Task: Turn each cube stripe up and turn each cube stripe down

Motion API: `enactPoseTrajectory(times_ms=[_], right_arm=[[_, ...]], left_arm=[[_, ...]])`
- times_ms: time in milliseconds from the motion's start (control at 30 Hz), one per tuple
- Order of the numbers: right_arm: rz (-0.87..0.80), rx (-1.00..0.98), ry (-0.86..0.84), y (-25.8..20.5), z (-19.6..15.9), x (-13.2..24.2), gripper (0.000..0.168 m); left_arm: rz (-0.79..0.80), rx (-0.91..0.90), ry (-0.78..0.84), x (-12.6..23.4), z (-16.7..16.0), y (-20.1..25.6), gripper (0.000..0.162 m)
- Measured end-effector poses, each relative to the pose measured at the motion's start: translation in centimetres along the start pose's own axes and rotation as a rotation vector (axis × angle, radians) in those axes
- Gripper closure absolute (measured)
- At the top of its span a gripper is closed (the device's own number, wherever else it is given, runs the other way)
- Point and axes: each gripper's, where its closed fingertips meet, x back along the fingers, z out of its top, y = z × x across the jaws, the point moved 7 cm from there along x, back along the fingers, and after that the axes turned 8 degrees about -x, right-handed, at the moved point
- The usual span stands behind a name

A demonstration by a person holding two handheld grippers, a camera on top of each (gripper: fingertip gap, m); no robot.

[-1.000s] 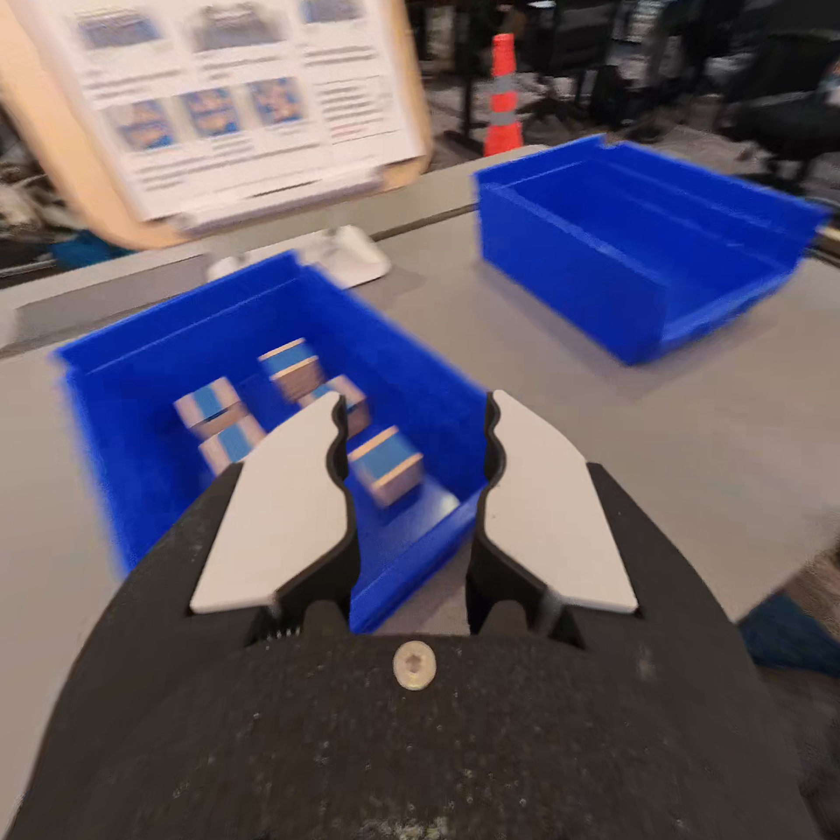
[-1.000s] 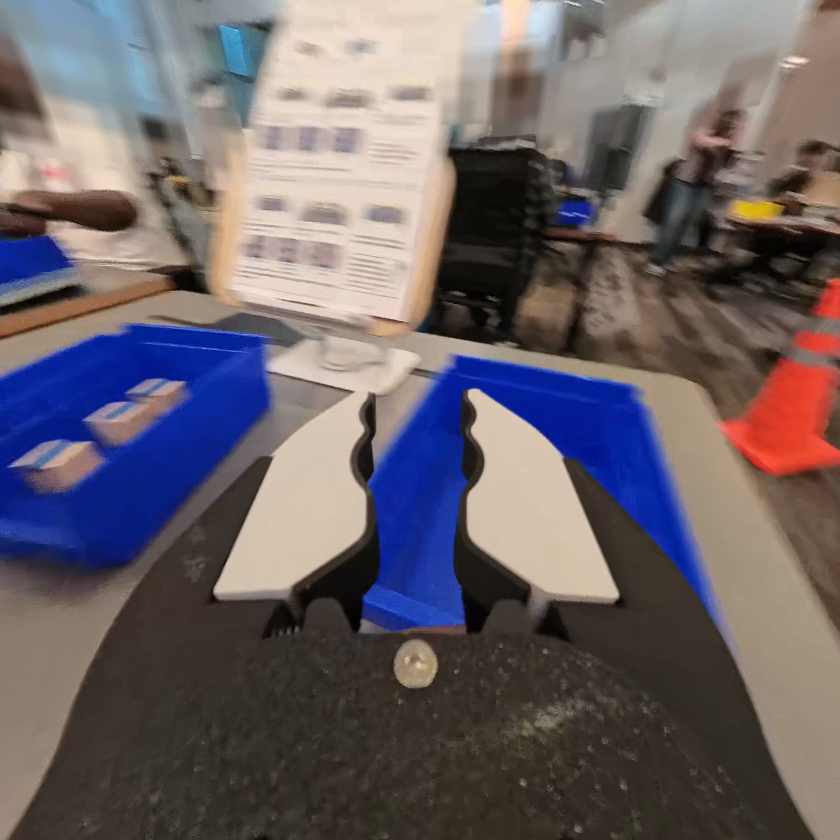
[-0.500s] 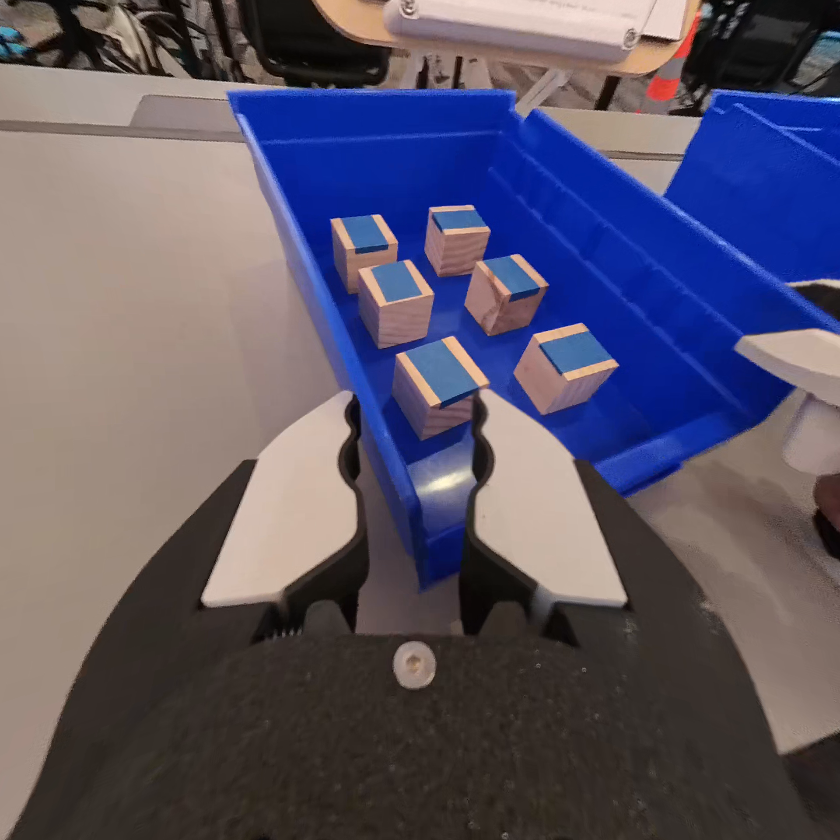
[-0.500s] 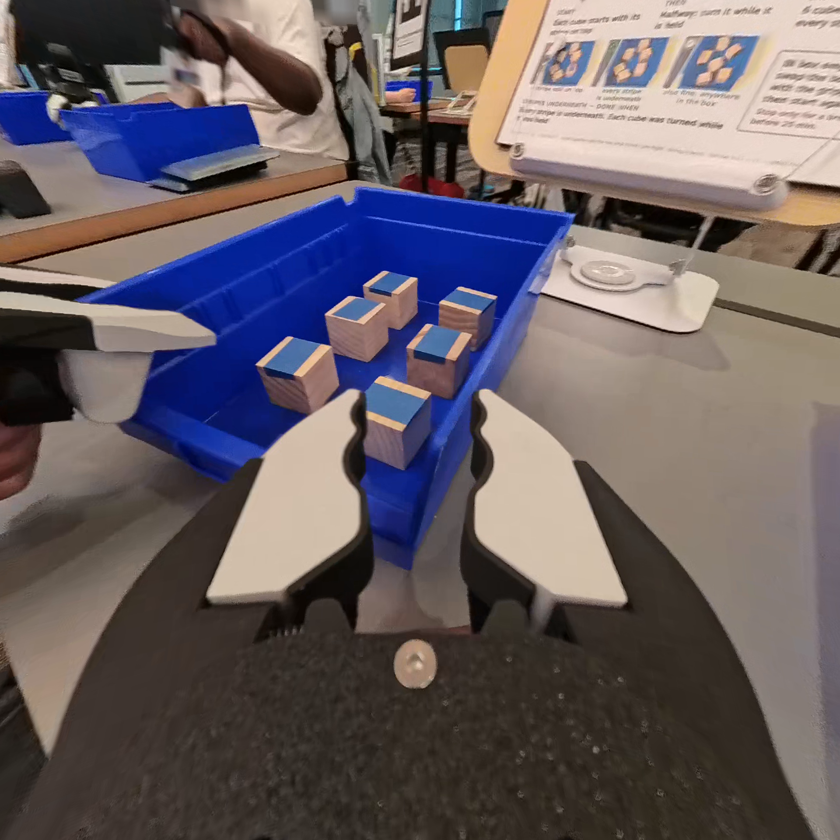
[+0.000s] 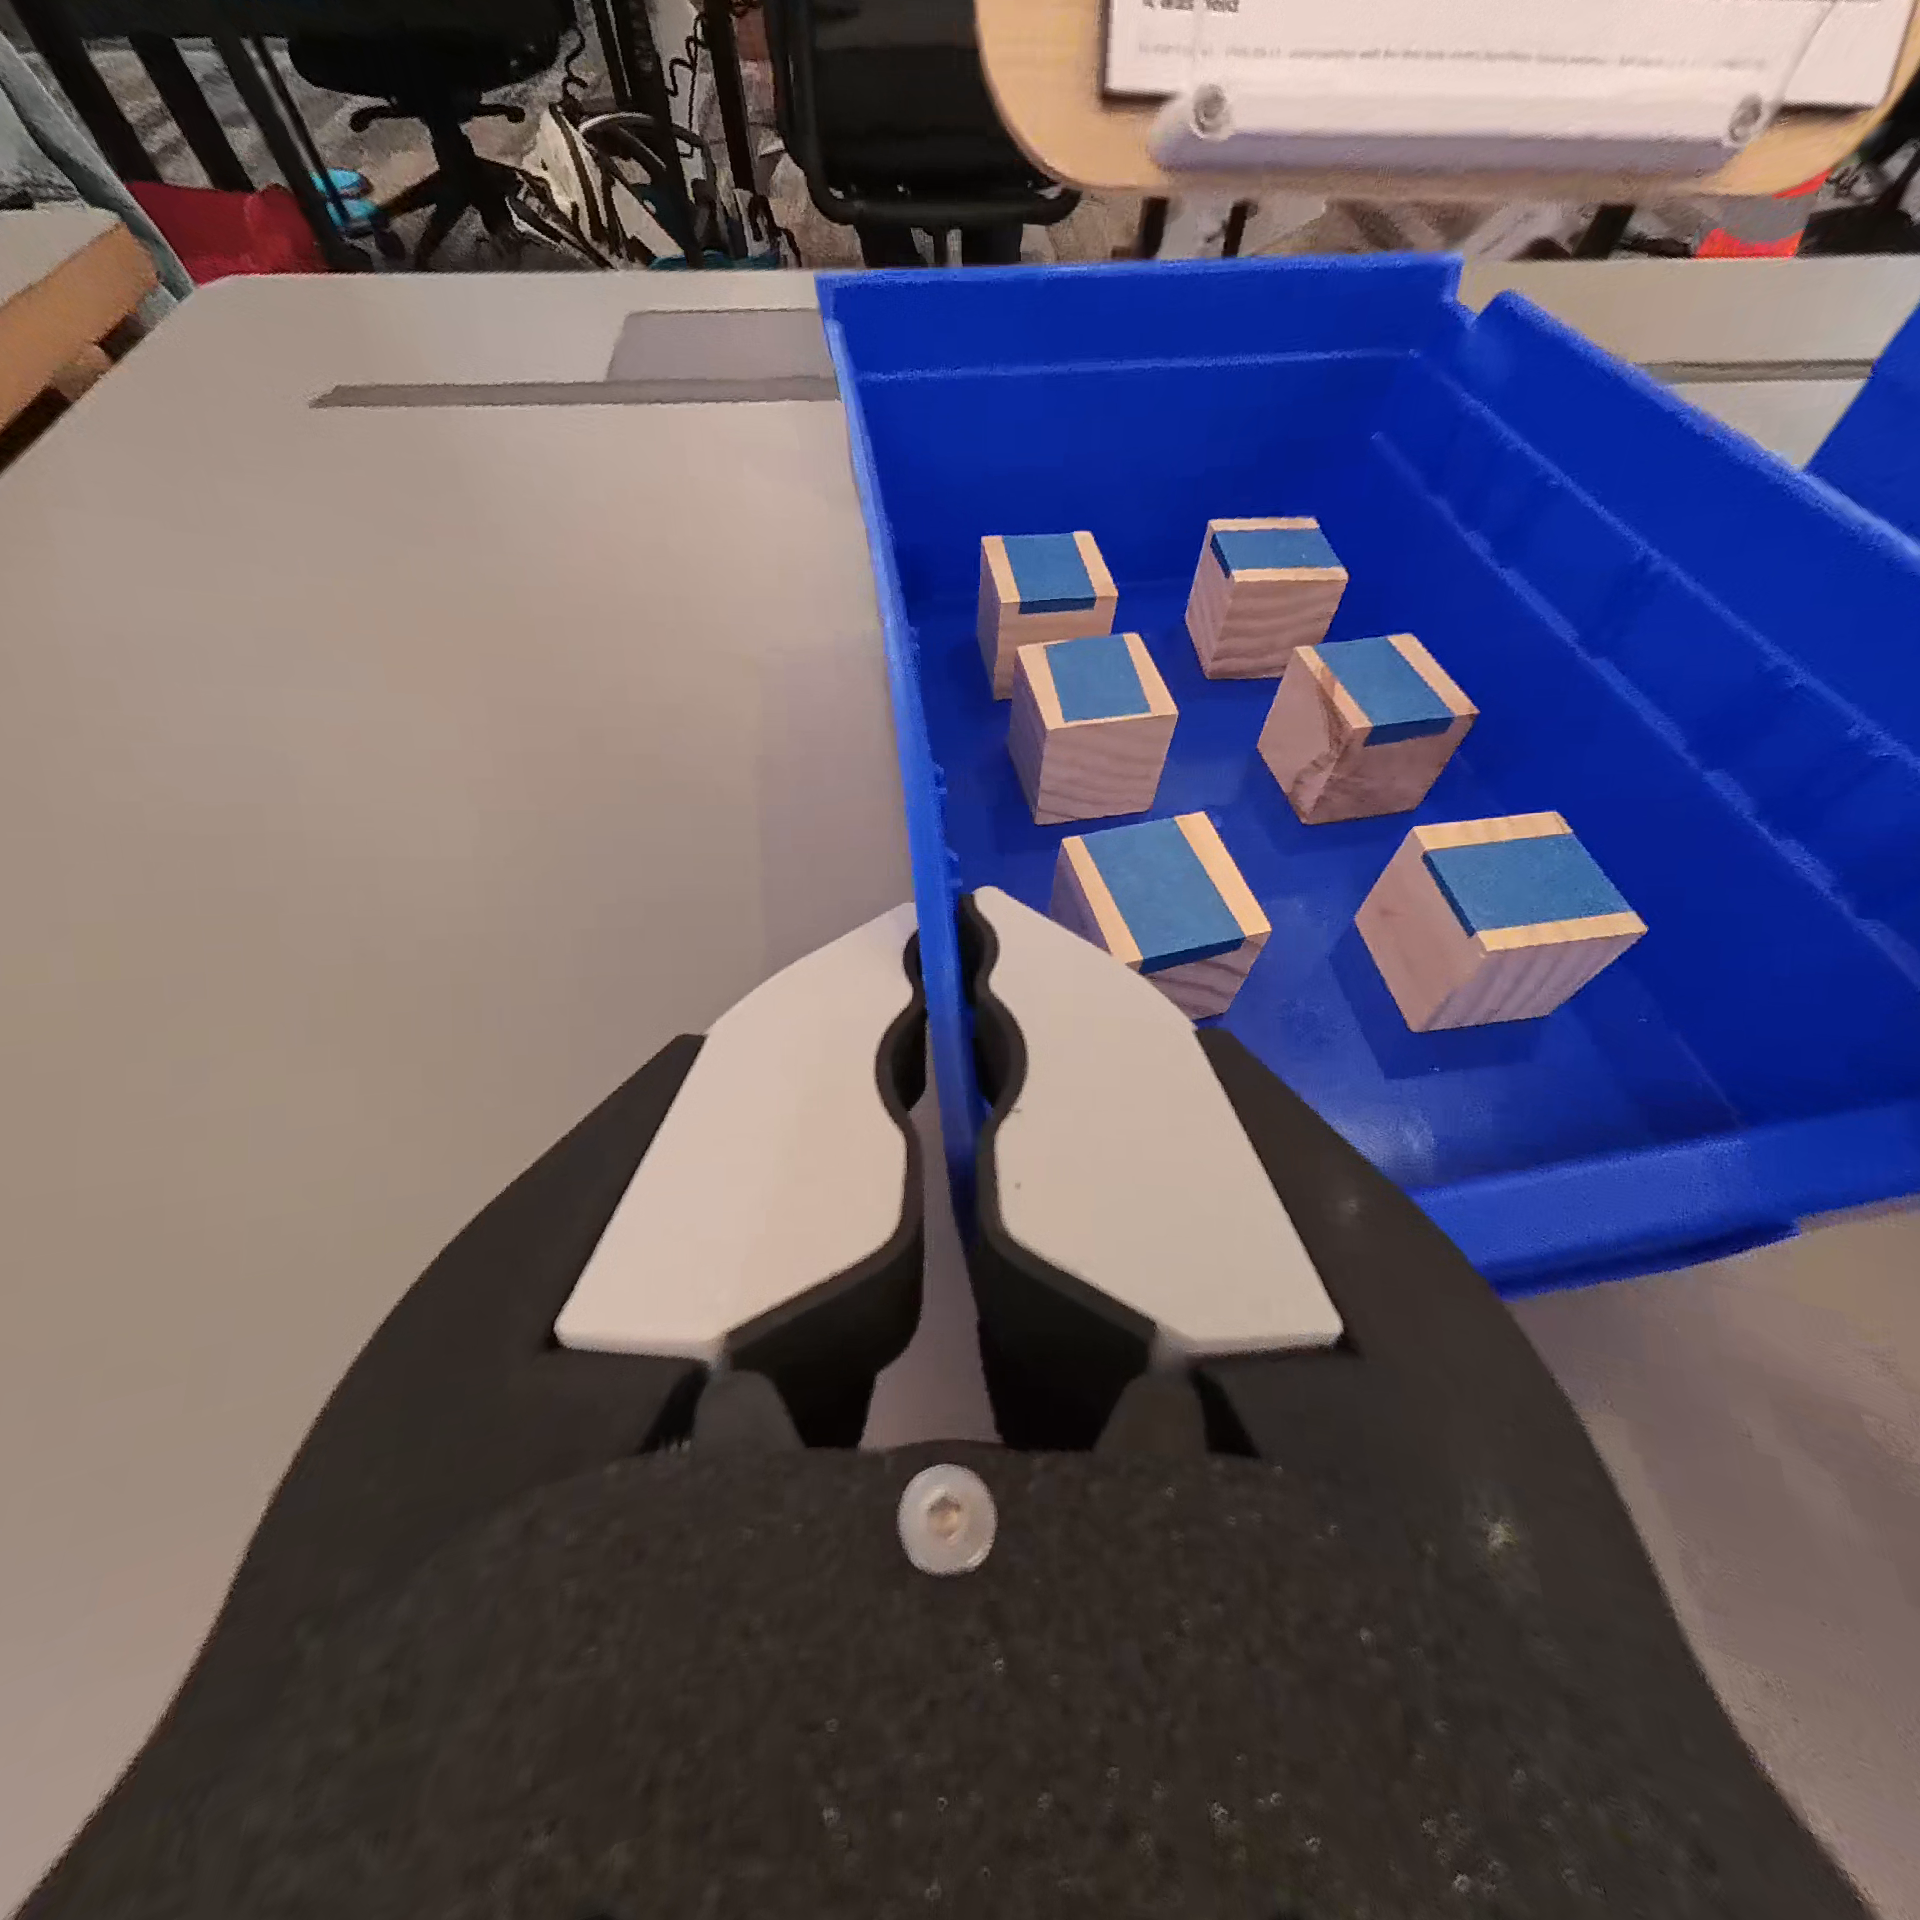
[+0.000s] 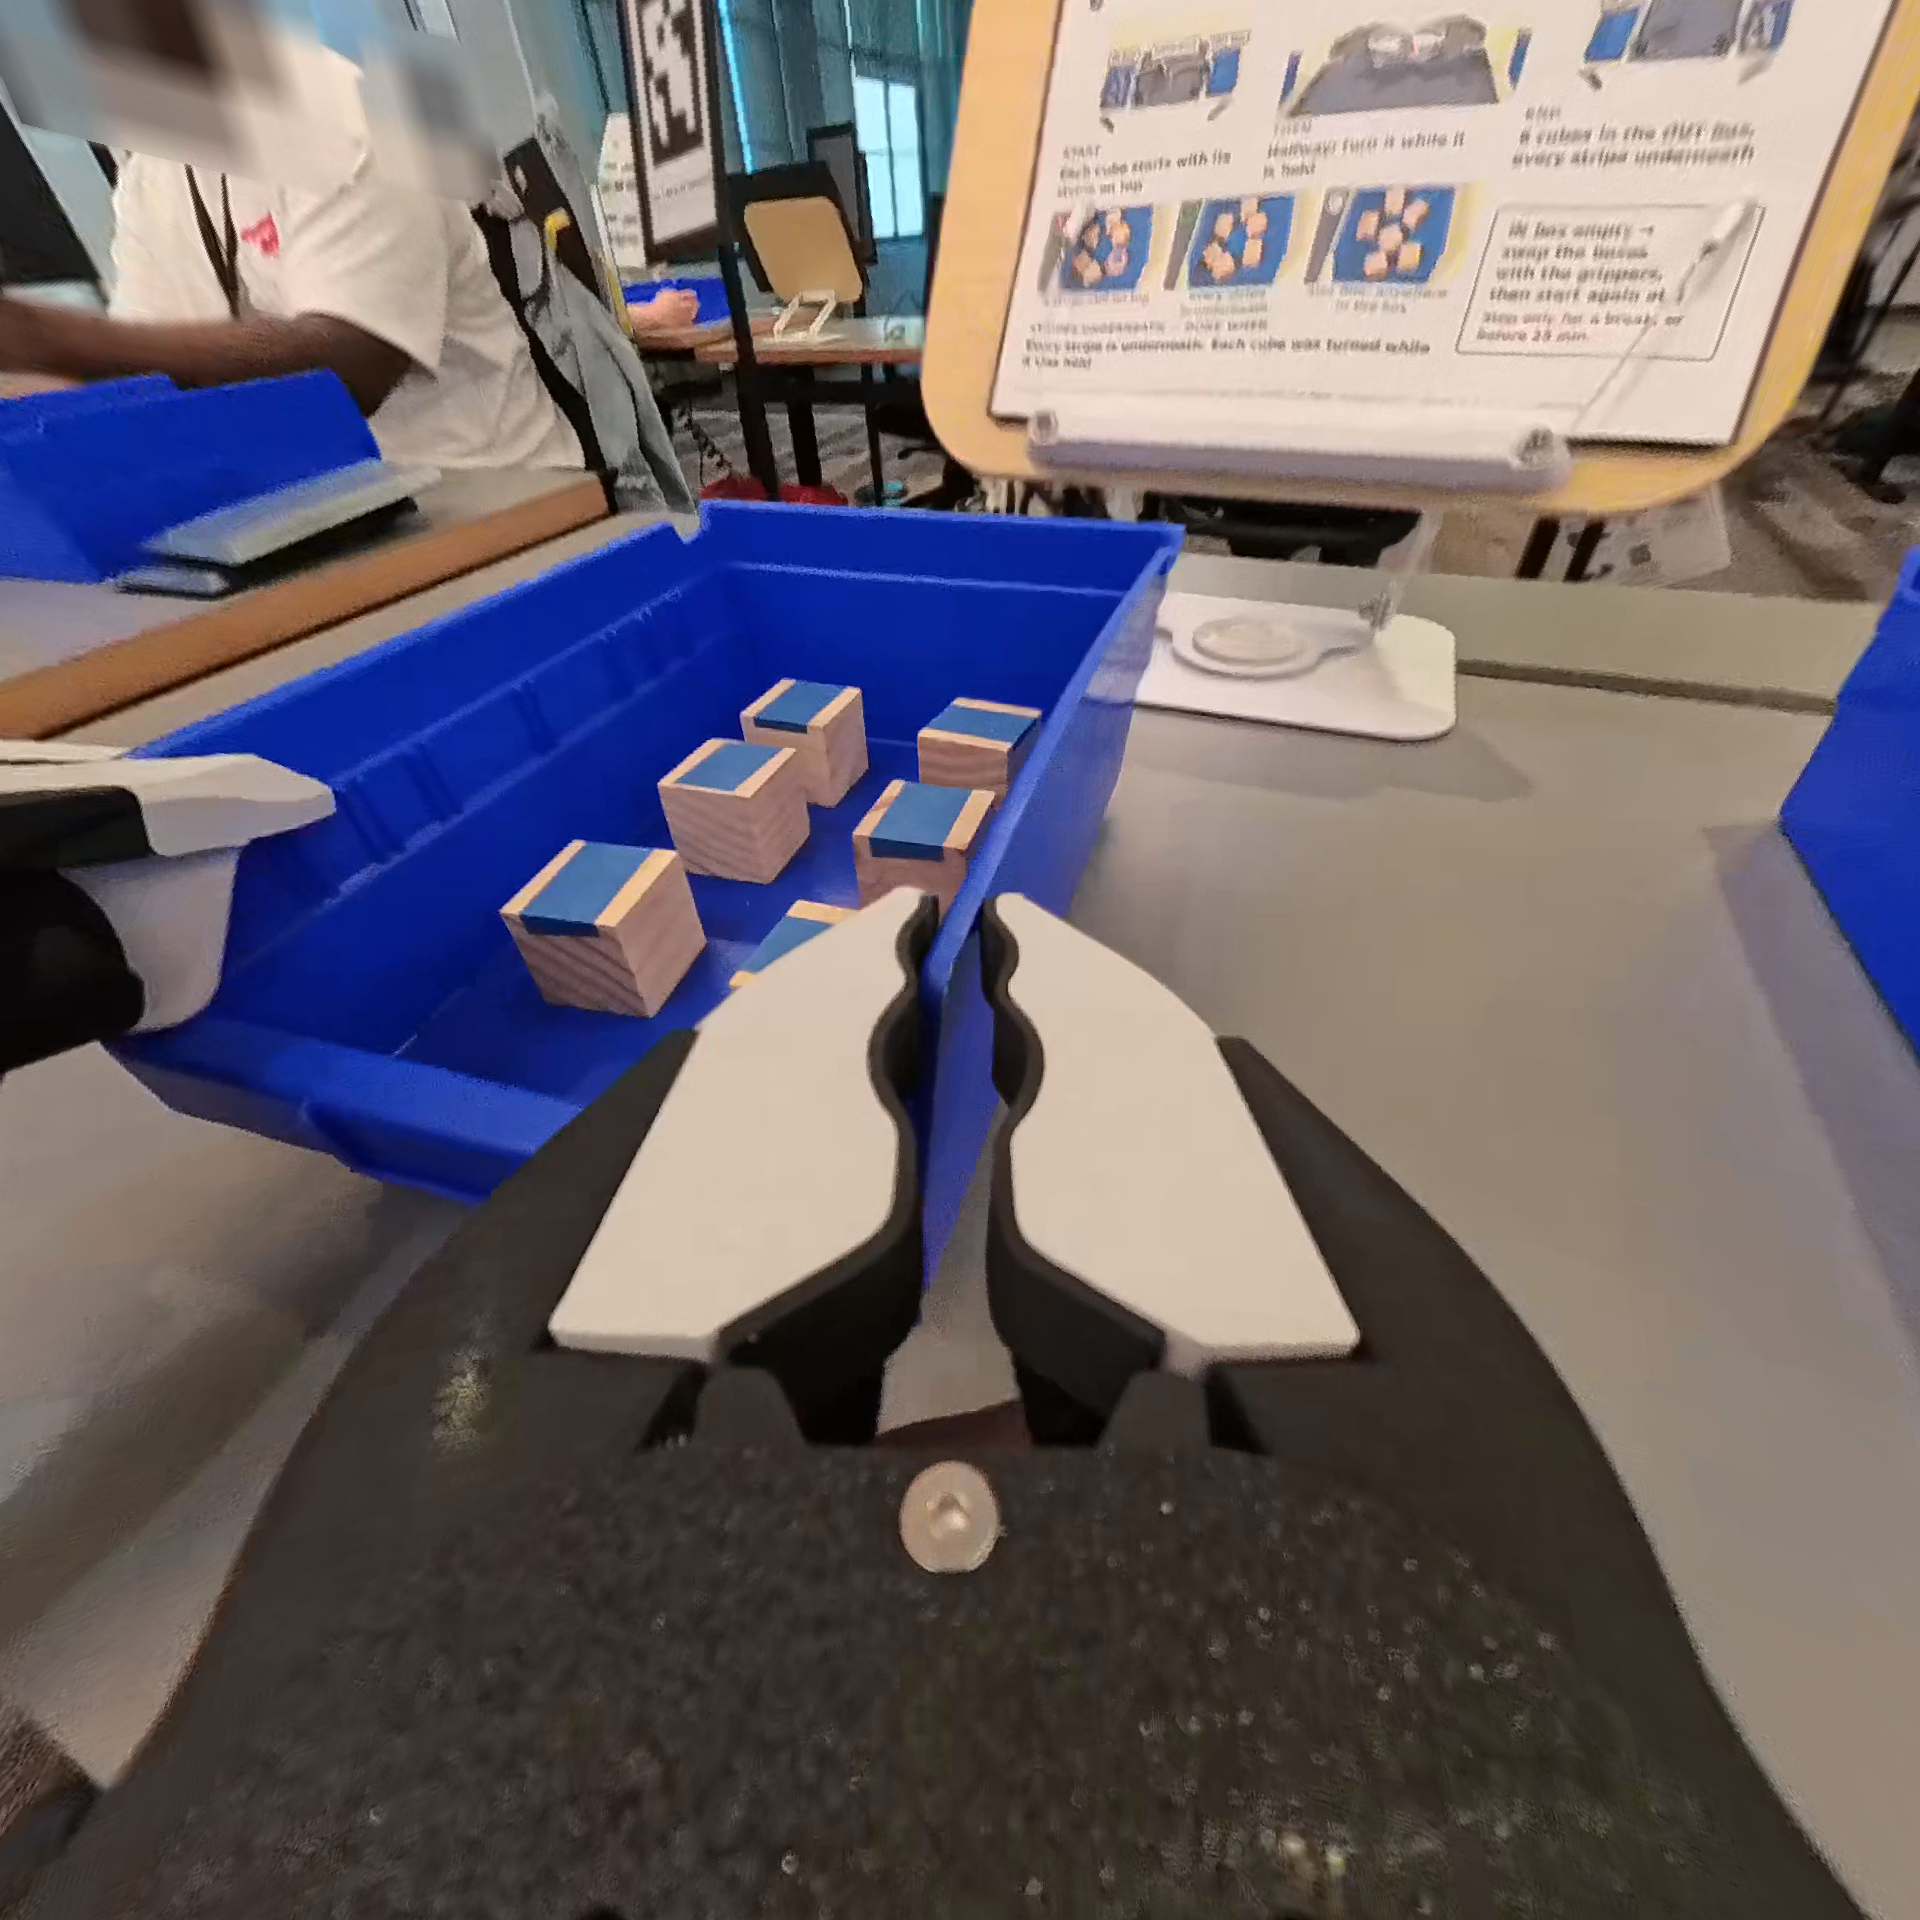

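Both tools are clamping opposite side walls of the blue bin (image 5: 1195, 312) on the counter (image 5: 416, 727): left tool (image 5: 940, 925), right tool (image 6: 958, 914). Six stripe-up cubes (image 5: 1158, 914) are sitting inside, between them.

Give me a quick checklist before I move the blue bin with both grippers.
1. Left gripper on the bin's side wall: ok, its fingers sit one on each side of the wall, closed on it.
2. Right gripper on the opposite wall: ok, it is closed on it the same way.
3. Six cubes inside the blue bin: ok, all six show in the left wrist view.
4. Stripes facing up: ok, on all six.
5. Cubes clear of the fingers: not ok, the nearest cube on each side sits close to the inner finger.
6. Table clear where the bin will go: cannot tell.
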Motion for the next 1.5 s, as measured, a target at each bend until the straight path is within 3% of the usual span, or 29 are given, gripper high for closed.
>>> enactPoseTrajectory(times_ms=[300, 533, 833, 933, 967, 1100, 1233, 1400, 1500], right_arm=[[0.014, -0.024, 0.0, -9.6, 1.0, -7.5, 0.162], [-0.007, -0.04, -0.054, -16.7, -1.7, -12.8, 0.162], [0.041, -0.02, -0.023, -18.4, -3.6, -13.5, 0.159], [0.149, -0.036, -0.102, -17.8, -3.2, -13.4, 0.154], [0.216, -0.028, -0.151, -17.4, -2.9, -13.1, 0.152], [0.469, 0.0, -0.275, -14.5, -0.5, -9.8, 0.151], [0.621, 0.036, -0.333, -8.4, 1.2, -5.5, 0.129], [0.516, 0.086, -0.429, 2.1, 0.4, -0.9, 0.109], [0.378, 0.116, -0.385, 7.5, -0.5, 1.7, 0.109]], left_arm=[[0.09, 0.042, 0.033, -0.5, 0.7, -11.6, 0.161], [0.127, 0.044, 0.003, -2.4, -0.8, -20.0, 0.161], [0.064, 0.106, 0.05, -3.7, -3.5, -22.5, 0.16], [0.053, 0.123, 0.027, -3.5, -3.4, -22.5, 0.158], [0.051, 0.138, 0.021, -3.1, -3.2, -22.4, 0.151], [0.047, 0.206, 0.108, 0.4, -1.0, -21.3, 0.12], [-0.126, 0.183, 0.193, 3.2, 2.6, -15.0, 0.112], [-0.317, 0.09, 0.215, 4.9, 4.2, -3.1, 0.107], [-0.352, 0.106, 0.242, 5.1, 3.2, 2.8, 0.108]])
